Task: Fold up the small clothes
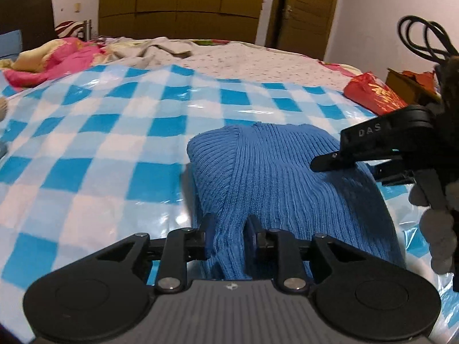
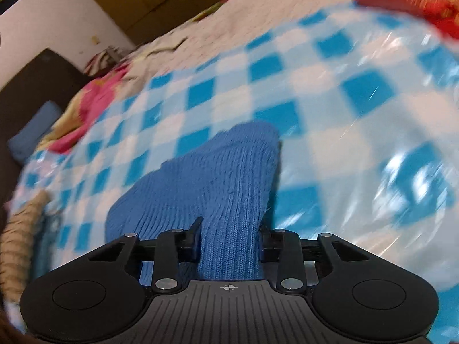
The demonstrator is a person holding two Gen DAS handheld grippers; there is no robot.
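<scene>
- My left gripper [image 1: 228, 236], low in the centre of the left wrist view, has its jaws pinched on a raised ridge of the blue knit garment [image 1: 275, 177]; the fabric fills the gap between the pads, so I read it as gripping
- My right gripper [image 2: 229, 239], bottom centre of its own view, is clamped on another bunch of the same blue knit; in the left view its black fingers enter from the right edge and lie over the garment's right side
- The garment sits in the lower middle of both frames, on the bed, partly doubled over, its far rounded edge toward frame centre
- Risk, as I judge it: both grips look like thick folds, not a clean edge, so a layer could slip out mid-fold and leave the knit lopsided
- The ribbed knit stretches; if my hands pull apart unevenly, the fold line could skew
- The checked plastic sheet [image 1: 114, 132] under it is glossy and wrinkled; I expect it to slide or lift with the garment if I drag instead of lifting
- The right view is blurred, so I cannot judge that side's edge alignment
- Beyond the sheet: a pale dotted bedspread [image 1: 258, 63], a pink and yellow quilt [image 1: 51, 60] at upper left, a red bag [image 1: 373, 94] at right
- Behind, brown wardrobe doors [image 1: 183, 3] across the top, a door [image 1: 307, 8] at upper right, pale walls
</scene>
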